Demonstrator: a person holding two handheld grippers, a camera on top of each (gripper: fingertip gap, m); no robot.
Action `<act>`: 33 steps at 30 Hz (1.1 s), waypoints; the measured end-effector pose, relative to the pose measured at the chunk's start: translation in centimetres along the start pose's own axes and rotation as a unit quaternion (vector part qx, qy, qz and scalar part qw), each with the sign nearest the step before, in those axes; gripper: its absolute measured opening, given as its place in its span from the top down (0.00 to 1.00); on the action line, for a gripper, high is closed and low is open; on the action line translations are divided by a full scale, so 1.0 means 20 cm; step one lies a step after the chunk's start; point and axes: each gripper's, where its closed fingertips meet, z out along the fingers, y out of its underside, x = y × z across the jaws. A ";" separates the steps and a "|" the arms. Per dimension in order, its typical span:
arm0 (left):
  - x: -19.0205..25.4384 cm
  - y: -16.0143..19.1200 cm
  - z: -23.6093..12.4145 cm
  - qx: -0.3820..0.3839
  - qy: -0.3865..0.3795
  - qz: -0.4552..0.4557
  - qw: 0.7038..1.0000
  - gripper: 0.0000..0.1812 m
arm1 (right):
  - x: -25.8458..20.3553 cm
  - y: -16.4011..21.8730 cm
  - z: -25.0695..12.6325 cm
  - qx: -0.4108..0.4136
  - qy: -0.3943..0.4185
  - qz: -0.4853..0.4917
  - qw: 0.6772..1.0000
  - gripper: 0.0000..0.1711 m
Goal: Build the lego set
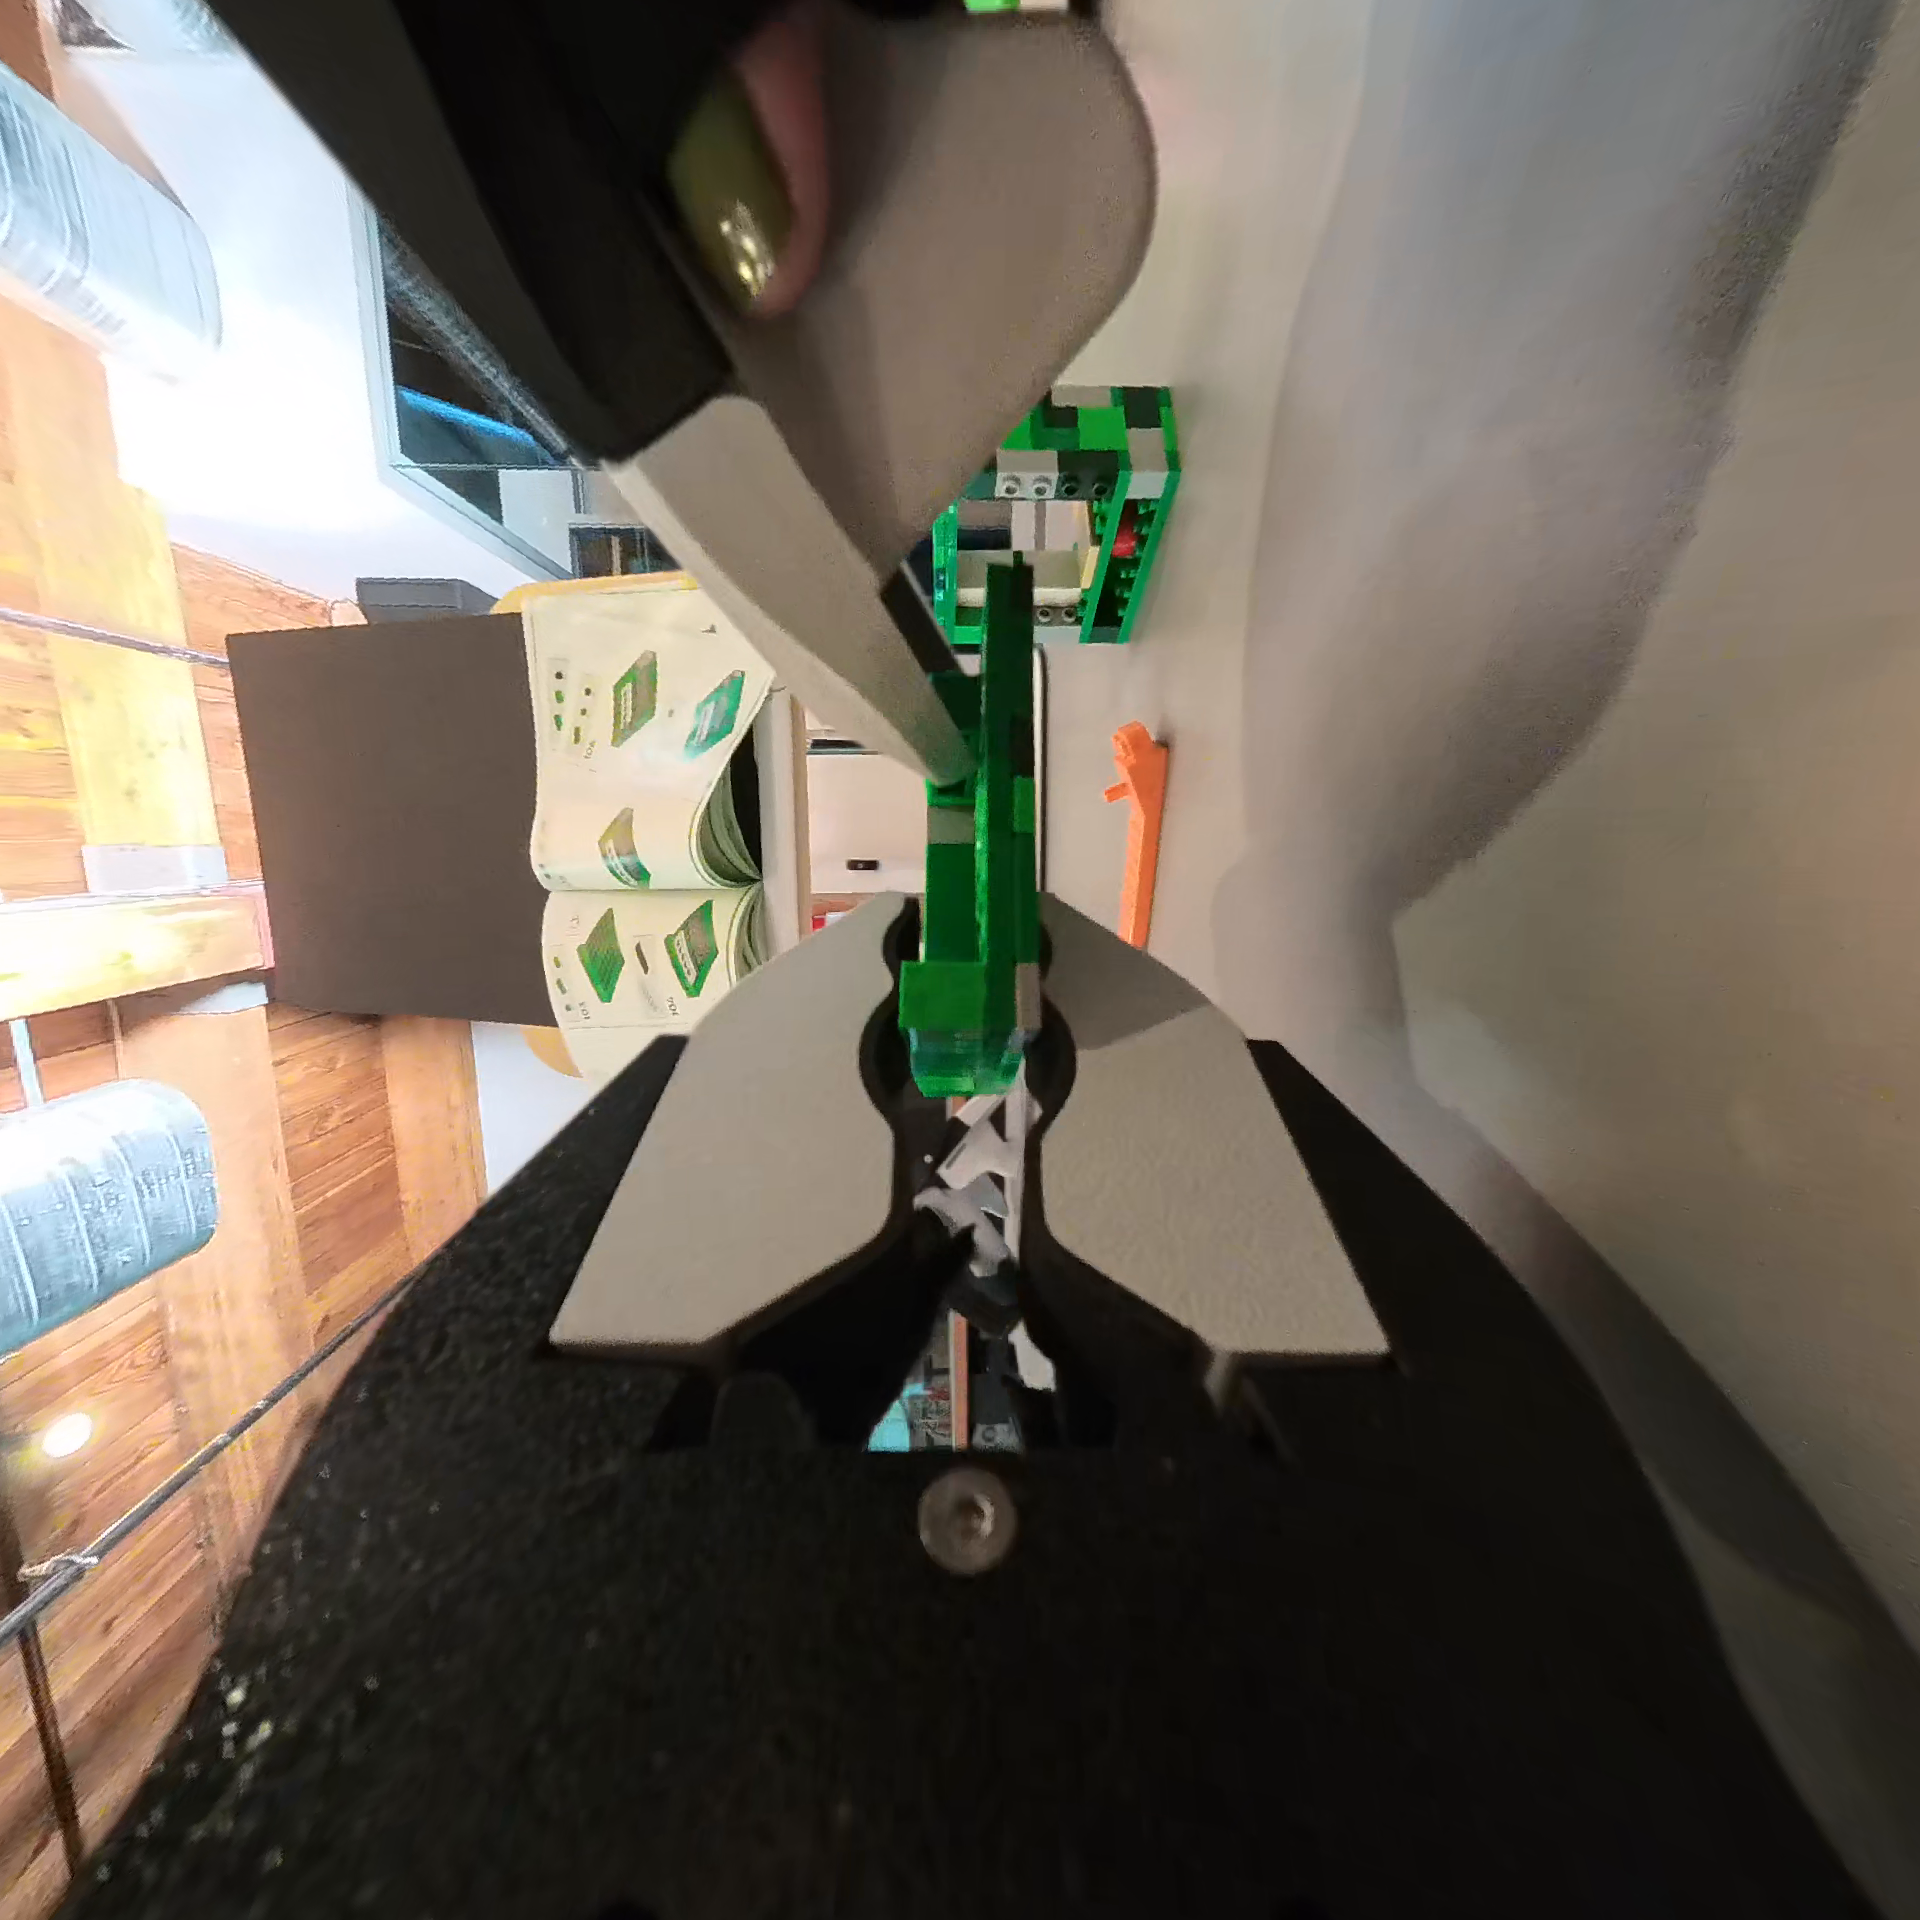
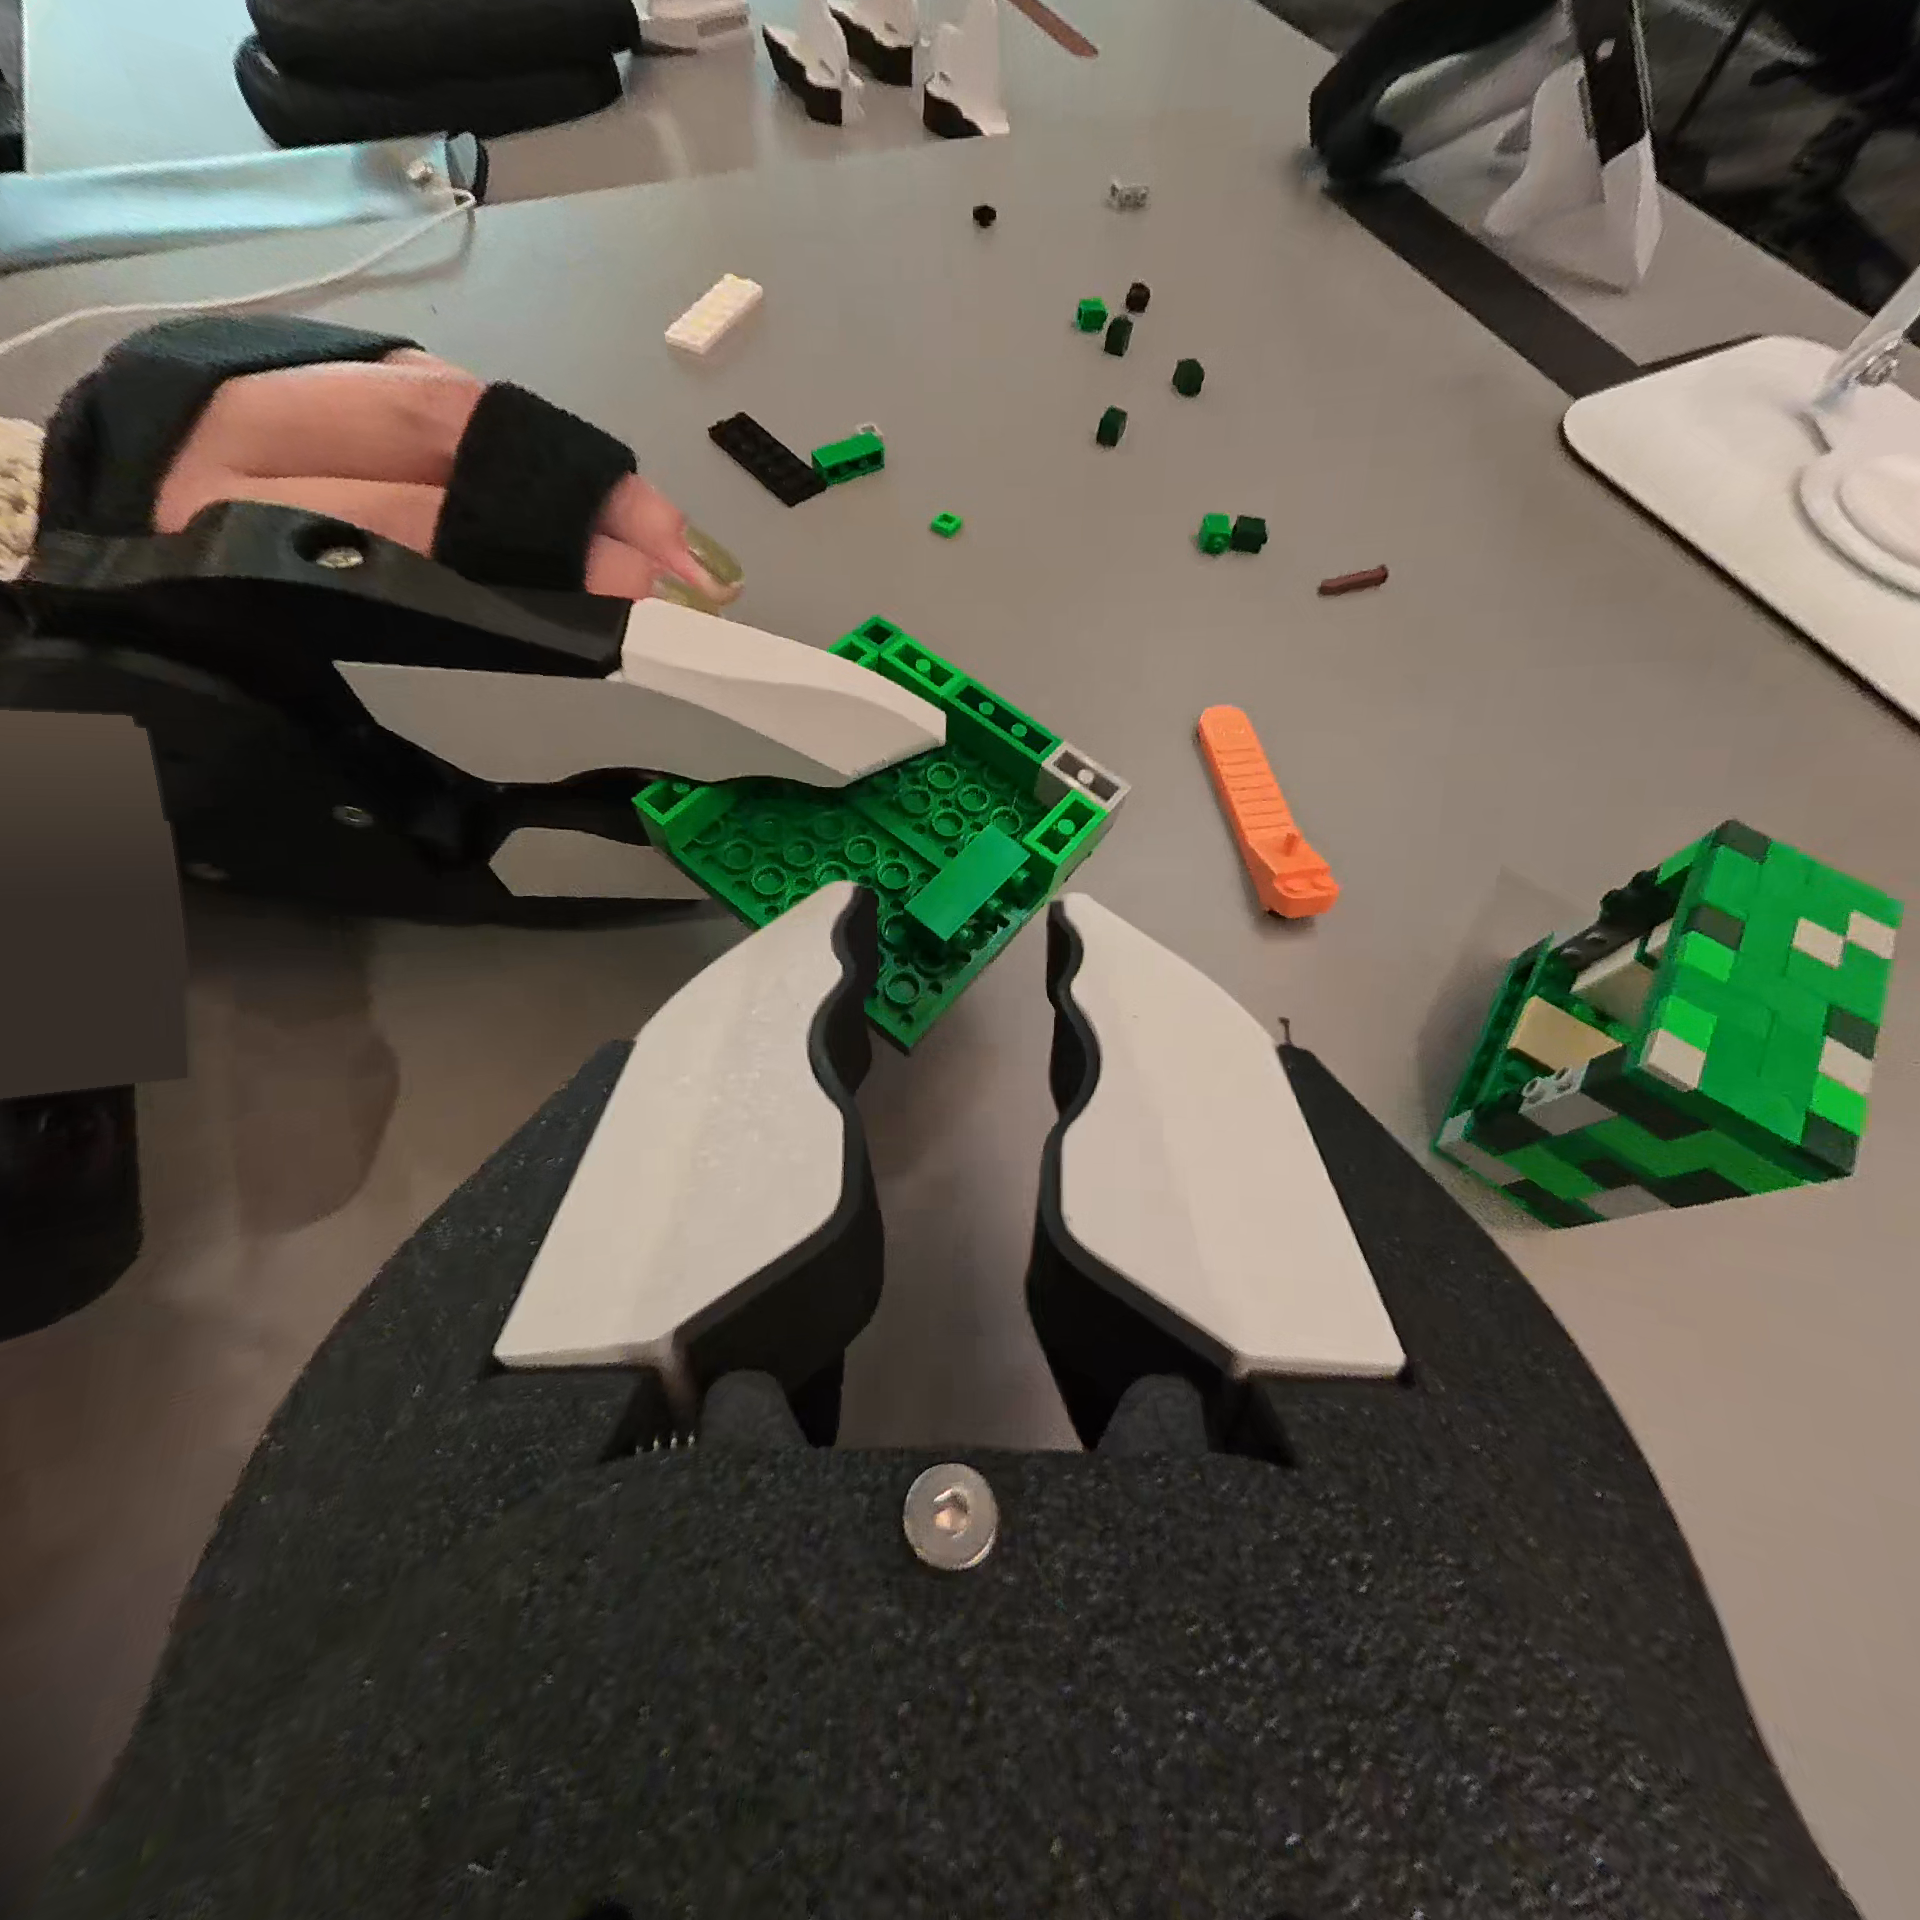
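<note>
A: What has the left gripper (image 1: 971, 971) got?

B: It's clamped on the green plate assembly (image 2: 894, 831), underside up, above the table (image 2: 1351, 665).

A: And the right gripper (image 2: 951, 914)?

B: Spread apart, empty, tips at the plate's near edge. (Only its view shows the loose bricks (image 2: 1117, 338); the left view alone shows the instruction booklet (image 1: 644, 790).) Both show the orange separator (image 2: 1262, 810) and green cube (image 2: 1683, 1029).

Orange tool (image 2: 1265, 811) beside green plate (image 2: 831, 862)
</note>
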 end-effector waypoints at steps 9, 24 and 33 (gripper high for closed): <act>0.03 0.00 0.00 0.008 0.017 0.006 1.000 0.91 | 0.03 0.04 -0.07 -0.022 -0.073 0.045 0.996 0.92; 0.10 -0.09 -0.04 0.055 0.035 0.030 0.997 0.91 | 0.02 0.49 -0.30 -0.369 -0.339 0.183 0.846 0.93; 0.12 -0.09 -0.05 0.056 0.047 0.020 0.997 0.91 | 0.11 0.37 -0.30 -0.216 -0.225 0.069 0.948 0.80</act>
